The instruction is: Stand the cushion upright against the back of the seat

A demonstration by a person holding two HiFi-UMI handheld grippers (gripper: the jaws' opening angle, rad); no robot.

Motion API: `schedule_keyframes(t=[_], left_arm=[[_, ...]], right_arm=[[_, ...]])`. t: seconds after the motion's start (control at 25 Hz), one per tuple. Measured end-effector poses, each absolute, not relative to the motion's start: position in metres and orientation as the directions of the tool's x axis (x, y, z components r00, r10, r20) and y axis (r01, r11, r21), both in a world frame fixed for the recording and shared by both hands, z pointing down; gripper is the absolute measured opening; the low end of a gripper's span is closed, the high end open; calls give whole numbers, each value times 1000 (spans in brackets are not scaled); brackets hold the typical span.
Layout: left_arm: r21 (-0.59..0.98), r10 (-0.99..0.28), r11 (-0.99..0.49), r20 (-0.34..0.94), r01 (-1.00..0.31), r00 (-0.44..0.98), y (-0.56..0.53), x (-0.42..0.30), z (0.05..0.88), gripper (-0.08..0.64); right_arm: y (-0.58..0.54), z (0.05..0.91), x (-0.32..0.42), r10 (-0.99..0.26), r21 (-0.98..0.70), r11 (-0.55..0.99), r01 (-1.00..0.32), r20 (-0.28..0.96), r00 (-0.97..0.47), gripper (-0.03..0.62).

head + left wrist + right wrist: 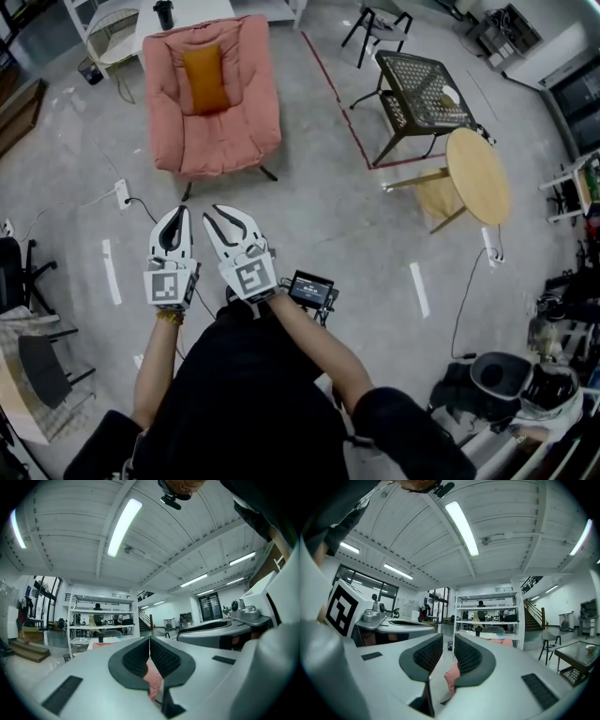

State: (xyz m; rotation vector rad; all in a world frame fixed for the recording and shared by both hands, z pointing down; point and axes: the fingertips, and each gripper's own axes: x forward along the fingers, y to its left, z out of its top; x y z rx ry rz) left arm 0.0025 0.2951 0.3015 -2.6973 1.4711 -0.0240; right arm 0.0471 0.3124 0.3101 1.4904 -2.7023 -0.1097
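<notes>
Floor [309, 216]: grey concrete under everything, with cables and white tape marks; both sets of fingers are held above it.
Armchair [234, 112]: pink and padded, straight ahead of the fingertips and well apart from them; a strip of its pink shows through the gap of each gripper in the two gripper views.
Black mesh table [424, 89]: ahead and off to the right of the right fingers, well apart.
Round wooden table [478, 175]: farther right of the right fingers, just beside the mesh table.
Cushion [205, 79]: orange, standing on end against the armchair's backrest, centred in its upper half; far ahead of both grippers, touched by neither.
Left gripper [172, 223]: white, level, pointing toward the armchair, just beside the right one.
Right gripper [231, 217]: white, level, alongside and aimed the same way.
Left fingers [166, 658]: dark ribbed pads brought together, tips meeting, nothing clamped.
Right fingers [426, 656]: pads a narrow gap apart, nothing between them.
</notes>
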Motion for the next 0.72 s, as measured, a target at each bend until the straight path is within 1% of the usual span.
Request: schedule_keyframes(t=[0.32,0.48,0.72], left_arm=[[-76,-836,-545,-20,-835,548,297,-4,307,14],[-67,-838,-544,-22,-837,546,295,-7,308,14],[-77,-847,-529,-24,-845,532,292,-11,308,14]], right_arm=[[312,314,38,-847,101,530,-842,11,-532,67],[311,307,29,-839,66,543,-837,-5,-545,61],[305,315,30,-849,101,527,-844,13,-529,51]])
